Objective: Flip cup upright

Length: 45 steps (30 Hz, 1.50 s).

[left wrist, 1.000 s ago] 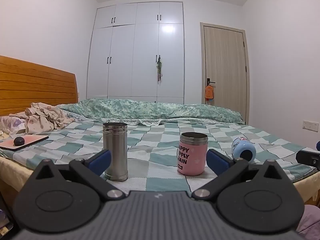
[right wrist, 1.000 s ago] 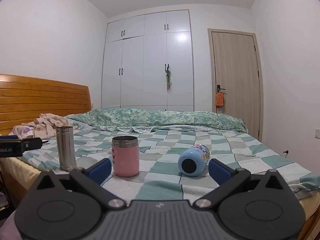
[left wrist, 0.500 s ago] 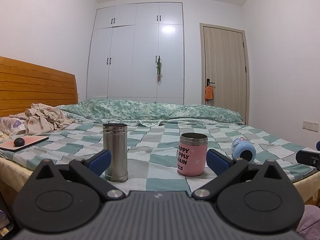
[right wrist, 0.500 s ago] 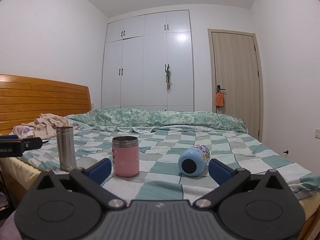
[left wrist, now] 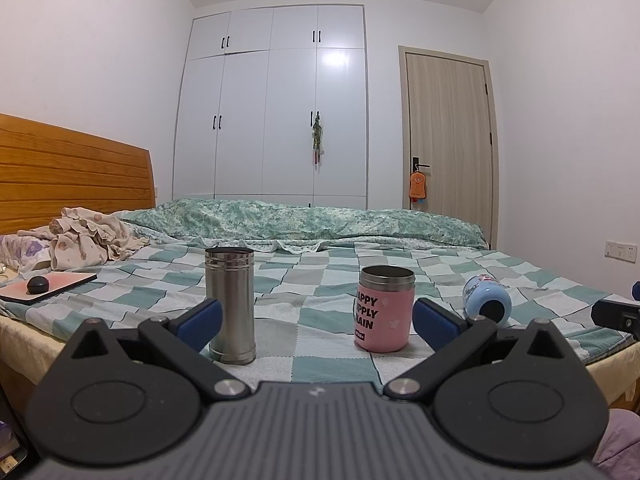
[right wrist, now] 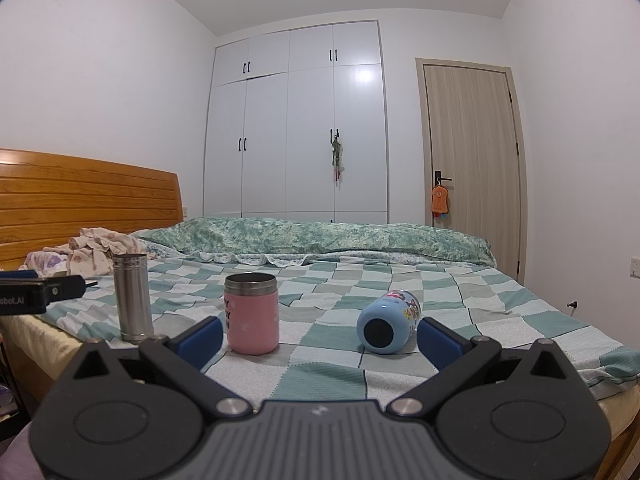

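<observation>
A light blue cartoon-printed cup lies on its side on the checkered bedspread, its dark base facing me; it also shows in the left wrist view at the right. A pink cup and a tall steel cup stand upright. My right gripper is open and empty, short of the bed edge, with the blue cup just inside its right finger. My left gripper is open and empty, in front of the steel and pink cups.
The bed has a wooden headboard at the left, crumpled clothes and a pink pad with a dark round object near it. A folded green quilt lies at the back. Wardrobe and door stand behind.
</observation>
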Tool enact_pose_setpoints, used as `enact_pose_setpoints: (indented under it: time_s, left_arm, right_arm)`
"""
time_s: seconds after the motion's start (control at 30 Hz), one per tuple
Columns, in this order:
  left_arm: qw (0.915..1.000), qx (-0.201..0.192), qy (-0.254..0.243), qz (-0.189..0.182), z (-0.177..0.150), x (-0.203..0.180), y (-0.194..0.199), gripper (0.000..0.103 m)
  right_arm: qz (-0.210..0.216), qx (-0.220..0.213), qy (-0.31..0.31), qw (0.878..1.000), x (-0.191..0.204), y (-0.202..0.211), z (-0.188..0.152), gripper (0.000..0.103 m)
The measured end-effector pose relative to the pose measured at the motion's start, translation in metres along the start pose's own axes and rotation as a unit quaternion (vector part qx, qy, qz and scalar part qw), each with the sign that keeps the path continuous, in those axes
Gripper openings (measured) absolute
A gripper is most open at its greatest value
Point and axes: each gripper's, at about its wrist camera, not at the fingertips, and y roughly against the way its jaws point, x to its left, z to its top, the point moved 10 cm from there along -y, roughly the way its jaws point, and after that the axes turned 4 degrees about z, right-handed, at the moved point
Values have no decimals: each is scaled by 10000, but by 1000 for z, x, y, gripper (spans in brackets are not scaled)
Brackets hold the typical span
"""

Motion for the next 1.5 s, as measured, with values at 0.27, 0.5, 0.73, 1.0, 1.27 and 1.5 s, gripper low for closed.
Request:
enact_pose_setpoints:
  time_s: [0.27,0.5,0.73,1.0,1.27,1.5]
  left_arm:
    - [10000,-8,-4,9,0,0,0,103]
    - [10000,-11,-4,10,0,0,1,103]
    - [10000,-10,-7,10,0,0,1,103]
    - [10000,-17,-4,10,0,0,1,103]
    - [10000,-17,-6,10,0,0,1,103]
    - [10000,-9,-30,-39,2,-2,1,103]
  right_arm:
    - [-1,-3,1,10000,0,0,0,103]
    - [0,2,3,10000,0,0,0,103]
    - [3,3,6,10000,0,0,0,103]
    - [2,0,7,10000,1,0,1,103]
    - [2,2,10,10000,1,0,1,103]
    - [0,51,53,10000,5,0,-1,103]
